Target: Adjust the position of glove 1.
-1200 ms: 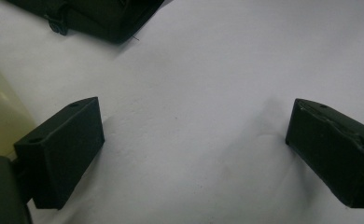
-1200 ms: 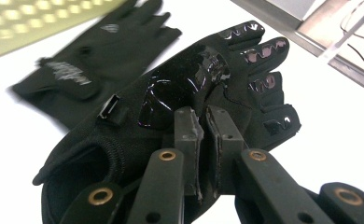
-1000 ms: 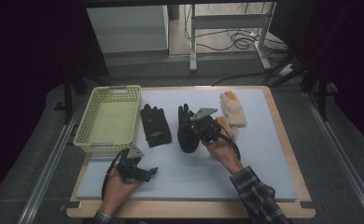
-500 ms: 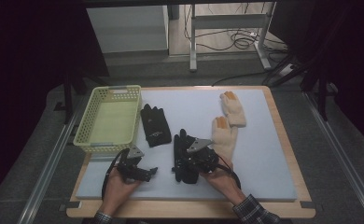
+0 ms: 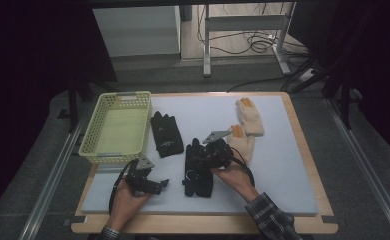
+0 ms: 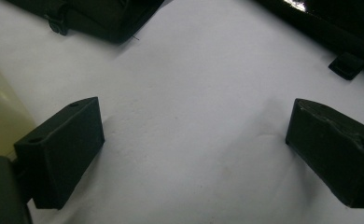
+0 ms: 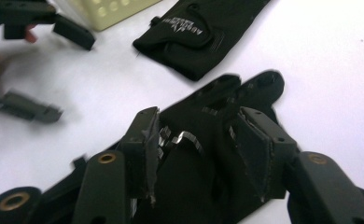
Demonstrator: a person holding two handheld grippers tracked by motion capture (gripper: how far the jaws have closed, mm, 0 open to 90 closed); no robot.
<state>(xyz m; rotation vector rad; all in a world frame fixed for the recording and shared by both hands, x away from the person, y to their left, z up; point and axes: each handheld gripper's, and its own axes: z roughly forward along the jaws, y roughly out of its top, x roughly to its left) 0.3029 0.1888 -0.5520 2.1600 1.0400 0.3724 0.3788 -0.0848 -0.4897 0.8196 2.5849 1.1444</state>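
The jaws of the right gripper stand half apart and have just been opening; between them lies the black fabric glove with grey markings, but the pads do not press on it. In the right gripper view the two black pads stand on each side of a raised fold of this glove, with a small gap to the cloth. The glove lies flat on the white table mat, in its front middle part, fingers pointing away from the person.

The jaws of the left gripper are wide apart, and nothing is between them. In the left gripper view they hang just over the bare mat. This gripper is at the front left of the mat, near the front corner of the pale yellow plastic basket.

A second black glove with white lettering lies just beside the basket, behind the first glove and apart from it. Two cream knitted gloves with orange fingertips lie to the right: one further back, the other just beside the right gripper. The right hand in a checked sleeve holds its gripper from the front.
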